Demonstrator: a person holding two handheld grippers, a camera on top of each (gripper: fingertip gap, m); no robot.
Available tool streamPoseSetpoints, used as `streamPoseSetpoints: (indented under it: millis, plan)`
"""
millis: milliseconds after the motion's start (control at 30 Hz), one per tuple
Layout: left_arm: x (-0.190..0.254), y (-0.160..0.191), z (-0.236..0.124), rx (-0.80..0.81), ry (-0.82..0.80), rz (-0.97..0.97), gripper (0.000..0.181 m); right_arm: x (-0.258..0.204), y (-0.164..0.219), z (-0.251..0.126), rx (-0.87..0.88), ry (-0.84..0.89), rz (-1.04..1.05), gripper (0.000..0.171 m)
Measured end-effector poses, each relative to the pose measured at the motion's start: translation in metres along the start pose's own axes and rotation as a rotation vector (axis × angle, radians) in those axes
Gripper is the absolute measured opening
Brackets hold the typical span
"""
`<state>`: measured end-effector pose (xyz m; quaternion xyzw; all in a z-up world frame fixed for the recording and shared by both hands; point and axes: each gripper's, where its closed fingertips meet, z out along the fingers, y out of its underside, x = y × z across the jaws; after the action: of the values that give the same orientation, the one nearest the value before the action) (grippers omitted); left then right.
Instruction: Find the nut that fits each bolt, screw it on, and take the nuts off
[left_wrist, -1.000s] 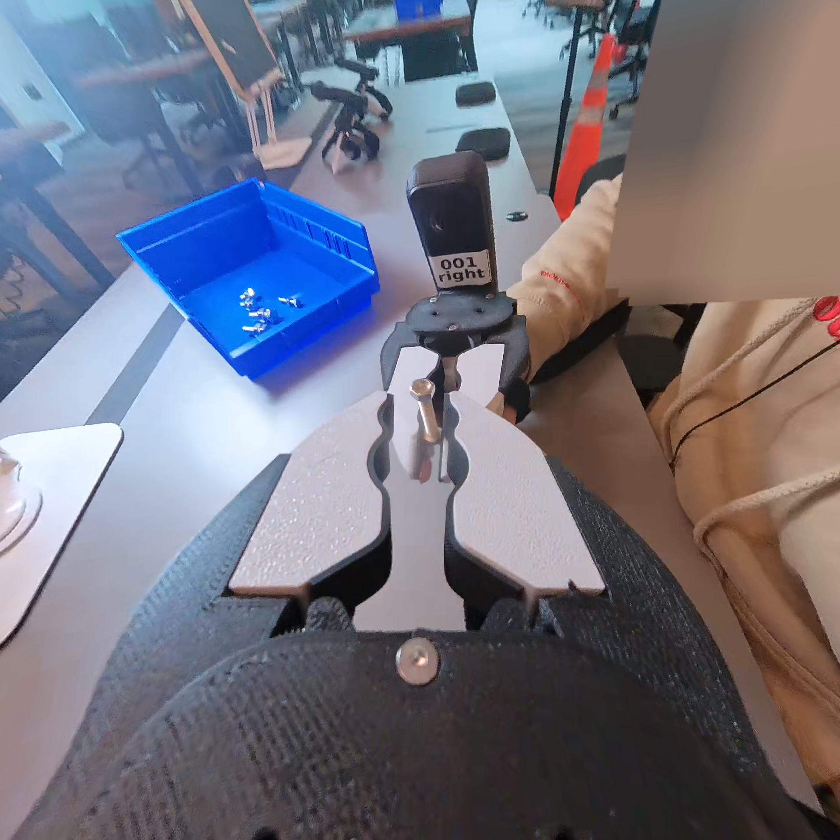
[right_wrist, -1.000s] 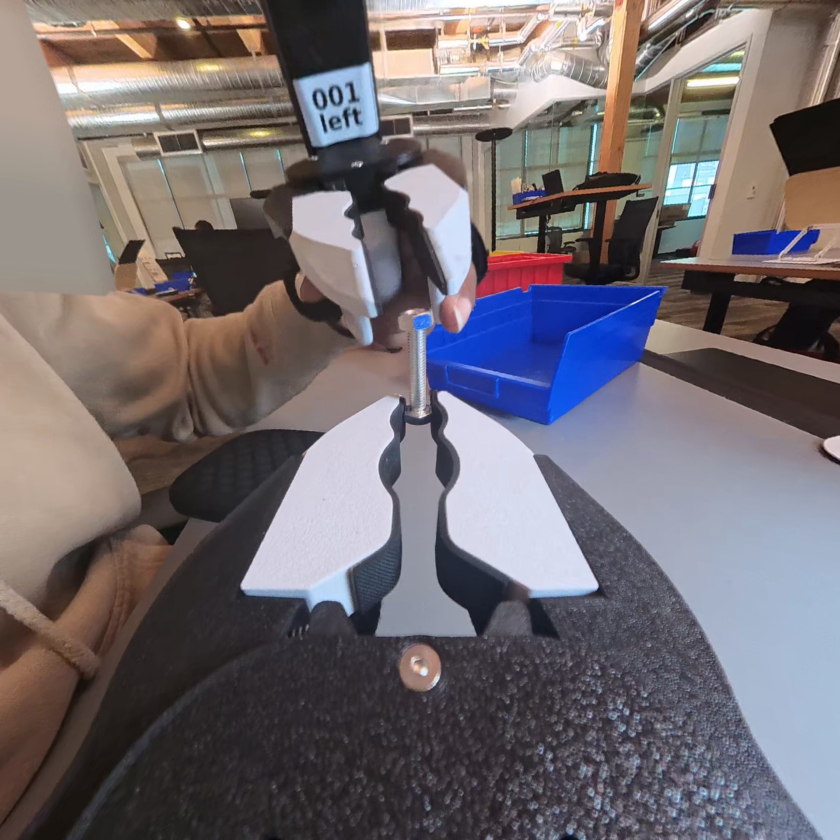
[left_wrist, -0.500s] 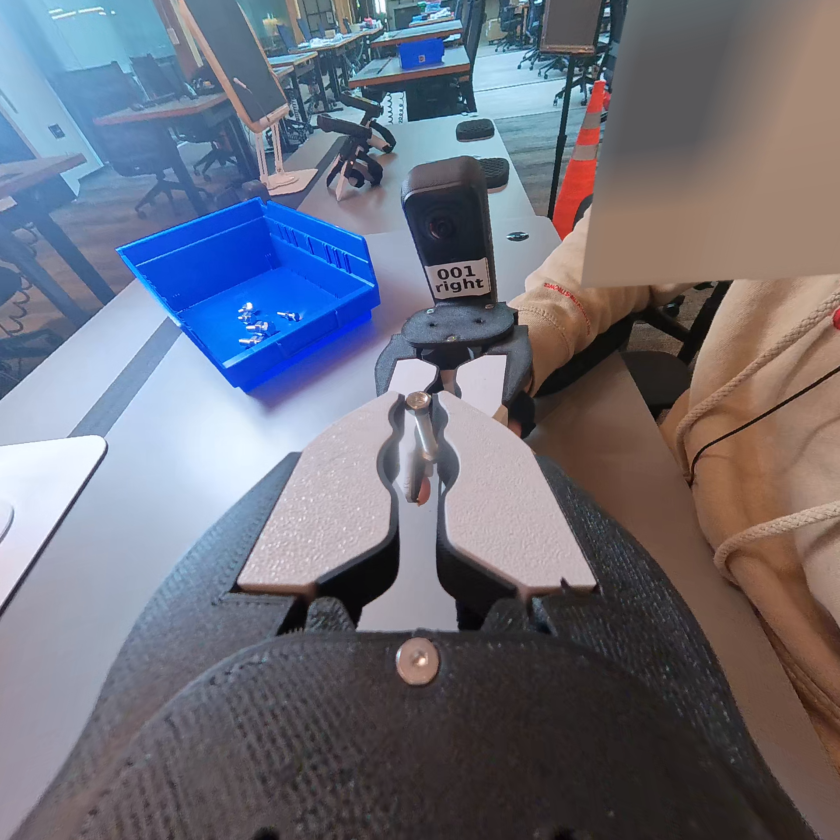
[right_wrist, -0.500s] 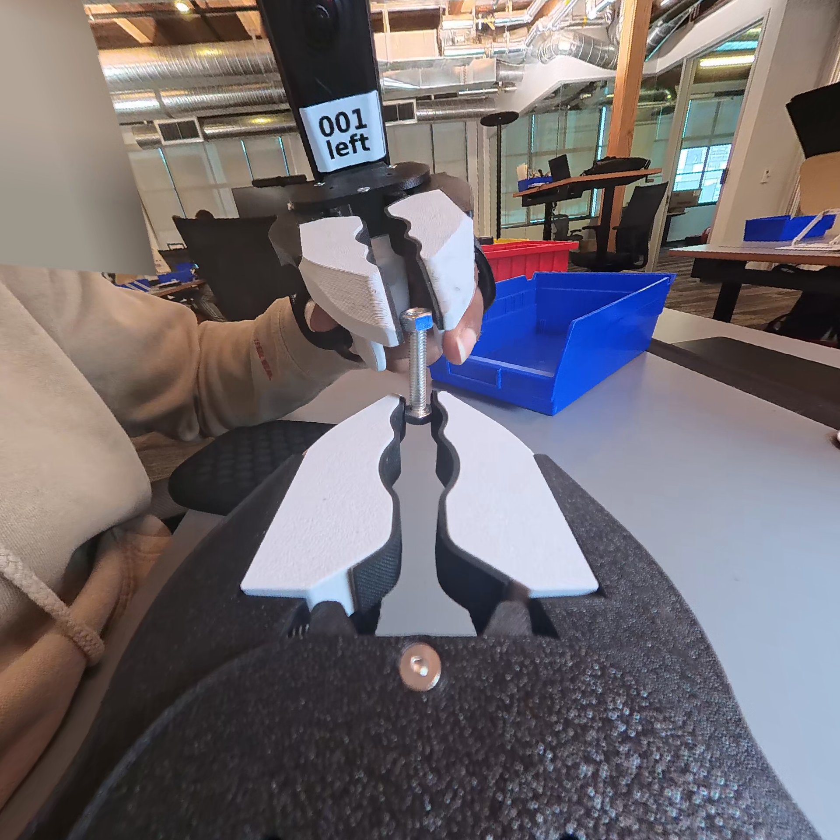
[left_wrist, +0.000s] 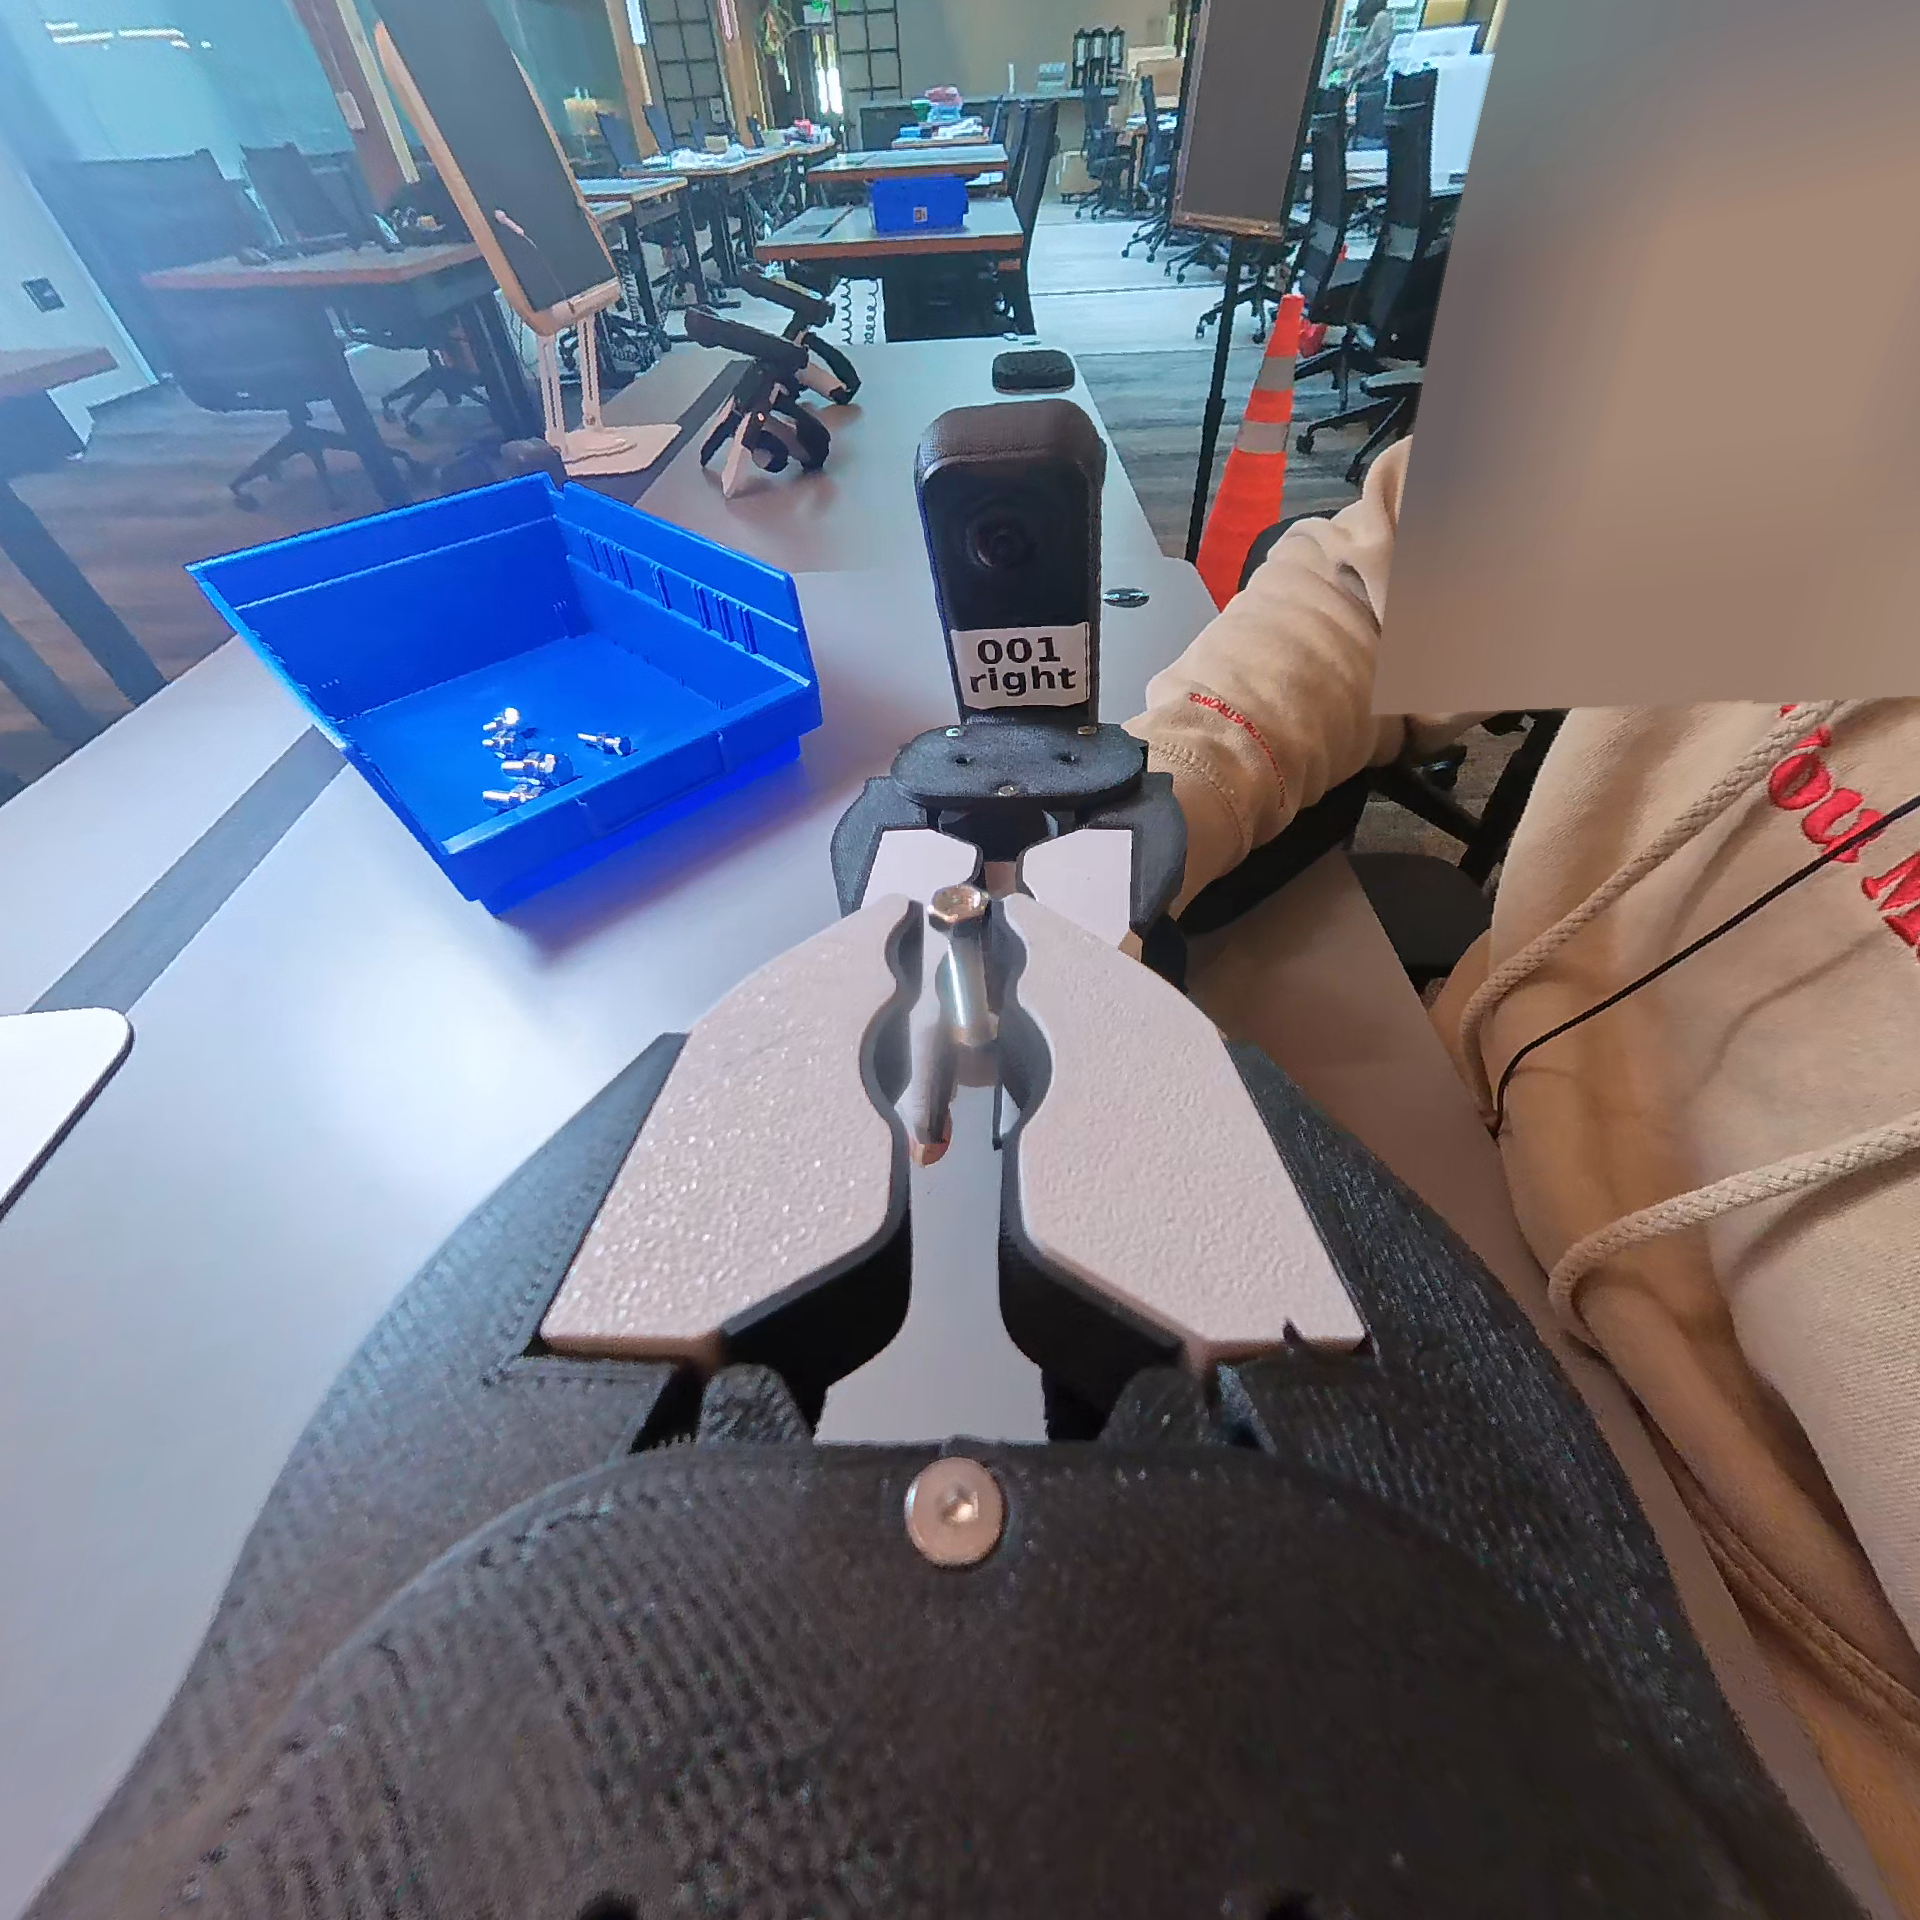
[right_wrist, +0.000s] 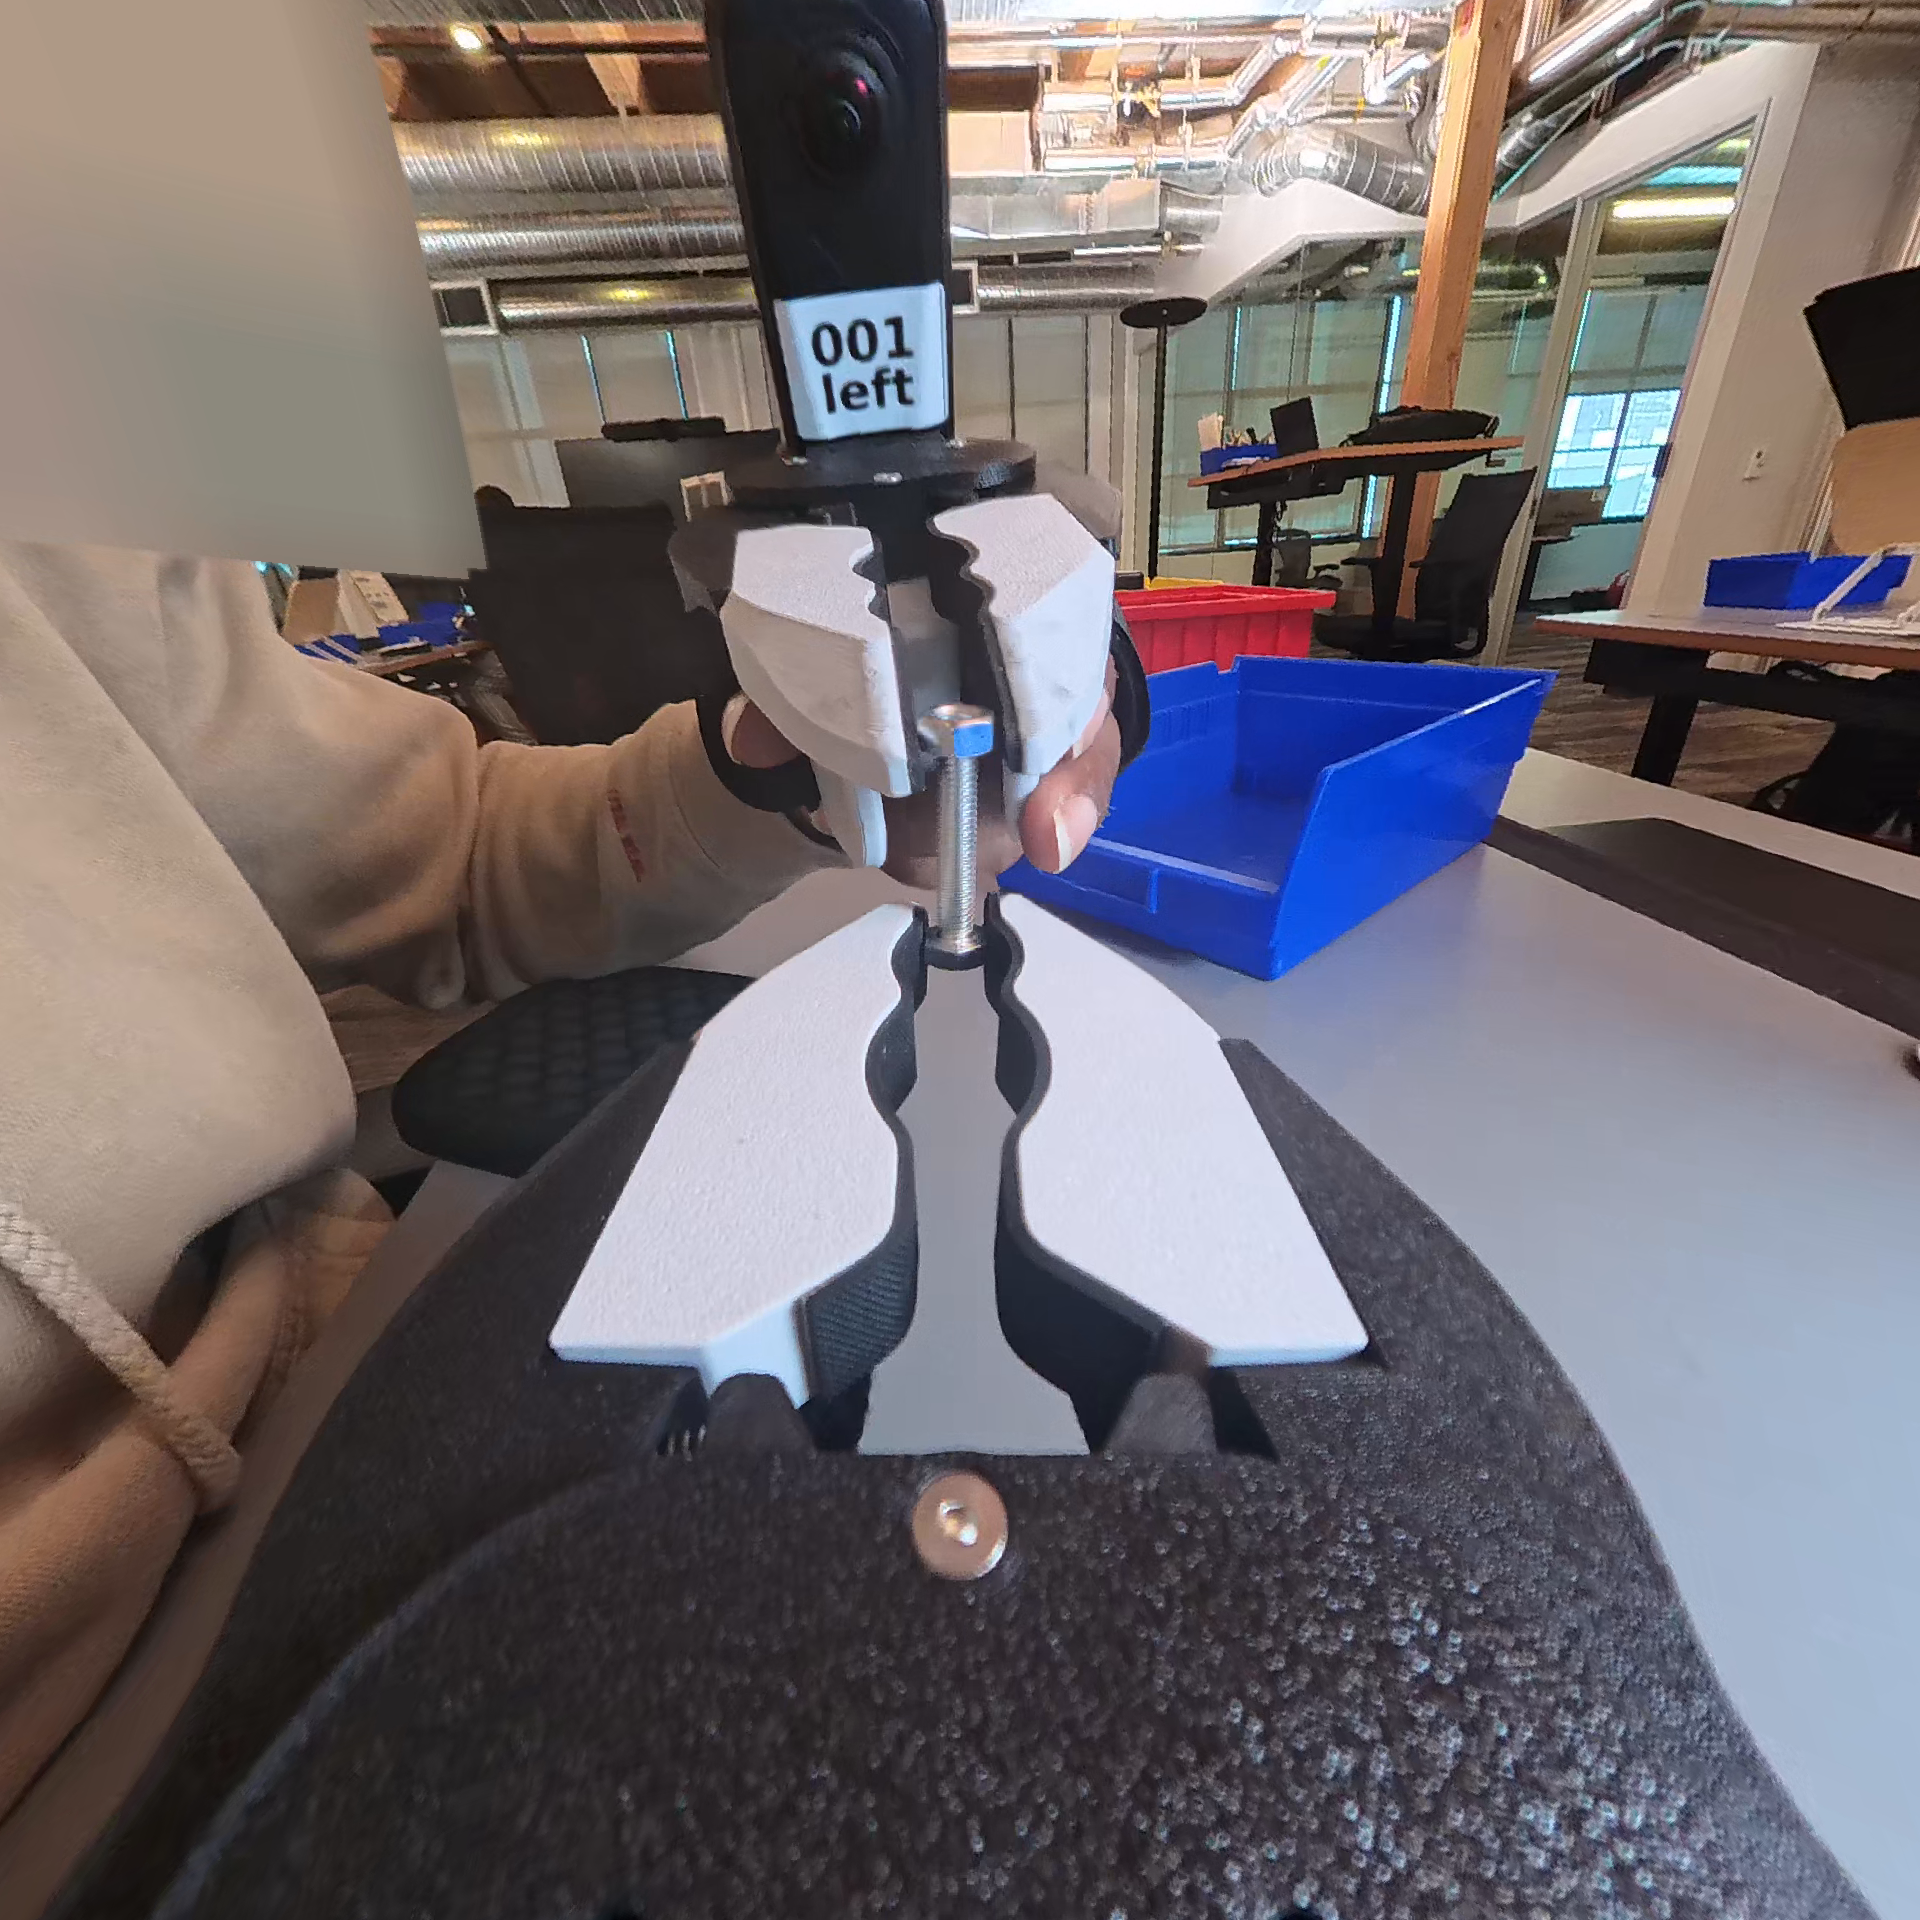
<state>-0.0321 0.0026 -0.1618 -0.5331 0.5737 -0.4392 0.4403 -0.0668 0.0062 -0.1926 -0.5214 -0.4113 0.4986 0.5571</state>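
Grey table; silver threaded hex bolt

Both wrist views face each other closely, sharing the bolt between them

Silver bolt held upright between two claws, spare hardware in the bin.

The bolt is a slim silver hex-head screw with a threaded shank, standing nearly vertical above the surface; its hex head sits at the 12 o'clock end, between the tips of the left claw, while the lower end is pinched by the tips of the right claw. A small cluster of silver bolts and nuts lies loose on the floor of the blue bin, at about 10 o'clock from the held bolt in the left wrist view.
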Motion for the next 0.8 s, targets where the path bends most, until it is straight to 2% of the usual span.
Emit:
streamPoseSetpoints:
  millis: [367, 567, 800]
  plan:
    - [-0.011, 0.002, -0.014, 0.084, -0.037, -0.076, 0.013, 0.000, -0.007, -0.003, 0.034, -0.006, -0.006, 0.010]
    - [-0.006, 0.000, -0.006, 0.119, -0.031, -0.075, 0.020, 0.002, 0.002, 0.000, -0.010, 0.011, -0.008, 0.010]
    - [-0.019, 0.001, -0.016, 0.186, -0.055, -0.160, 0.019, 0.010, -0.009, -0.007, 0.048, 0.022, 0.014, 0.010]
